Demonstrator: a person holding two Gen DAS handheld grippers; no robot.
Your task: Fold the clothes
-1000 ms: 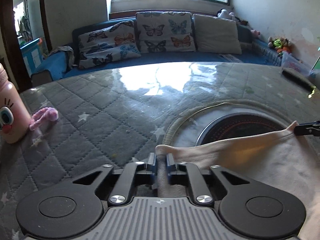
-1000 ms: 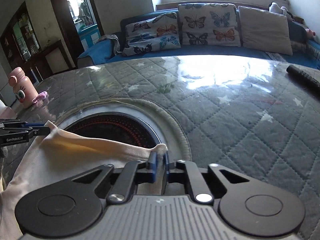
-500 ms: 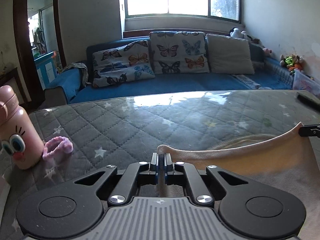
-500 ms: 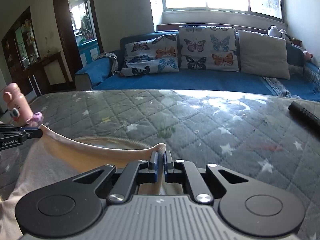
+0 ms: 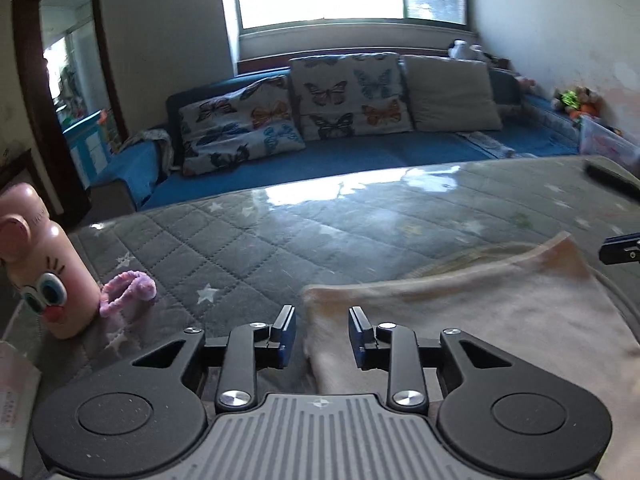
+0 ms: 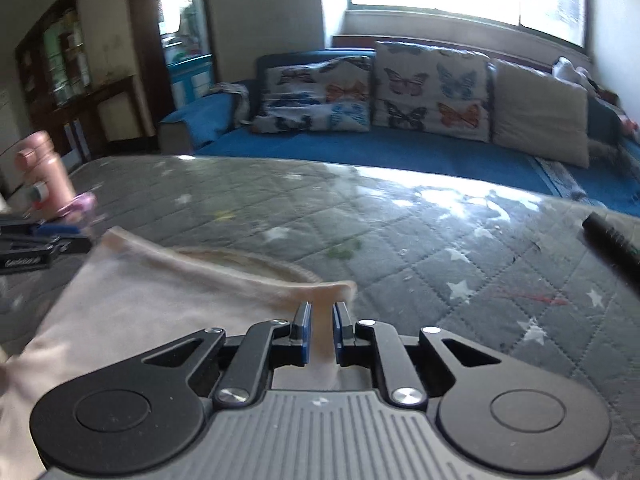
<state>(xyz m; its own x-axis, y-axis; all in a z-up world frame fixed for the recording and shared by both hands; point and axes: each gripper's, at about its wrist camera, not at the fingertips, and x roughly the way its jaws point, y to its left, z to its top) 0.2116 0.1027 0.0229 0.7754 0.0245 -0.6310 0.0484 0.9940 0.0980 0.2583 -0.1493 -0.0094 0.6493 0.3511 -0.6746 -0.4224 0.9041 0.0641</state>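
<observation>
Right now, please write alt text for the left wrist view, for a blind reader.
The left gripper has just opened its jaws over a corner of a cream garment lying on a grey quilted table cover. A pink bottle stands at left.

Left gripper (image 5: 322, 330), angled downward, its fingers (image 5: 285, 330) parted after just opening, with cloth (image 5: 460, 312) lying between them but clear of the pads. Right gripper (image 6: 320, 330), also angled downward, its fingers (image 6: 303, 330) just opened to a narrow gap, a fold of the cloth lying in that gap.
</observation>
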